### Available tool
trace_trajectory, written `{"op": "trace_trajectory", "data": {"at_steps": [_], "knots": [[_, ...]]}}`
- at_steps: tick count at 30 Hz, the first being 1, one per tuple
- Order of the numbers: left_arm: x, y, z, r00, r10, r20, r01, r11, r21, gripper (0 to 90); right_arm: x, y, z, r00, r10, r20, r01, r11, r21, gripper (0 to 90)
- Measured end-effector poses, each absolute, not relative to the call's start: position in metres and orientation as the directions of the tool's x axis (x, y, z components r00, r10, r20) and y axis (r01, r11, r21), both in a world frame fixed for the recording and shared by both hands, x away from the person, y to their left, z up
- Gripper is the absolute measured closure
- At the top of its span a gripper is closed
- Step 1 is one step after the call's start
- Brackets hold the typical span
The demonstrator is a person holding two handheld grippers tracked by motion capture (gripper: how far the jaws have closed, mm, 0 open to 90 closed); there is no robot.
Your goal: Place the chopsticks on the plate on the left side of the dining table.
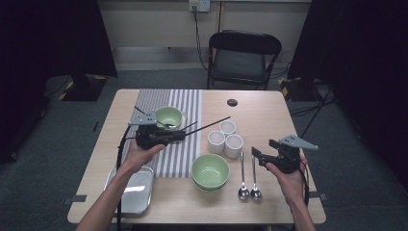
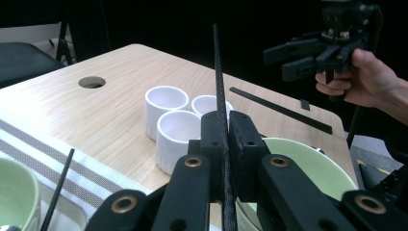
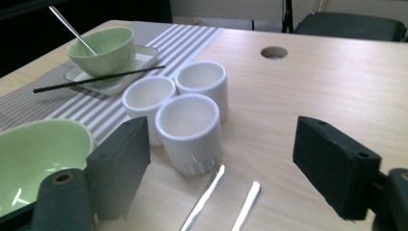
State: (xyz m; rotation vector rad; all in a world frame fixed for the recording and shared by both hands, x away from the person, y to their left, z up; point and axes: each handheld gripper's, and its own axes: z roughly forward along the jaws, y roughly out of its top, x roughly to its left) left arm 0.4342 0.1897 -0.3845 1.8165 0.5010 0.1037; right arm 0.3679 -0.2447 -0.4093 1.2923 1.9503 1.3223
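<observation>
White ceramic marks the three cups (image 1: 225,138), which we find clustered and touching near the middle of the table (image 1: 269,115). We count two green bowls: a small bowl (image 1: 169,117) on a white dish on the striped runner (image 1: 185,103), with a thin metal handle leaning in it, and a large bowl (image 1: 210,171) at the runner's near end. Two spoons (image 1: 248,185) lie side by side just right of the large bowl, bowls toward the person. We count two black chopsticks: one chopstick (image 2: 217,86) is clamped between the jaws of the left gripper (image 1: 177,135), held above the table and pointing over the cups; a second chopstick (image 3: 98,79) rests across the white dish beside the small bowl. One metal tray (image 1: 137,185) sits at the near left corner. A black chair (image 1: 243,57) stands beyond the table.

The left jaws are drawn narrow, pressing the chopstick on both sides. The right gripper (image 1: 259,153) hangs above the table right of the spoons; its jaws stand wide apart, holding and touching nothing, with the spoon handles and nearest cup seen between them in the right gripper view.
</observation>
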Motion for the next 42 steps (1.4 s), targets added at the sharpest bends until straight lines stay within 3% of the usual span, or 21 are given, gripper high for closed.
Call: {"op": "trace_trajectory", "data": {"at_steps": [19,42], "knots": [[0.449,0.215,-0.401,0.856,0.476,-0.204,0.340,-0.220,0.915,85.7,0.355,-0.294,-0.455,-0.324,0.942,0.093,0.560,0.112,0.821,15.7],[0.473,0.227,-0.432,0.807,0.540,-0.240,0.425,-0.248,0.870,85.7,0.366,-0.314,-0.493,-0.259,0.966,0.018,0.670,0.166,0.723,15.7]]}}
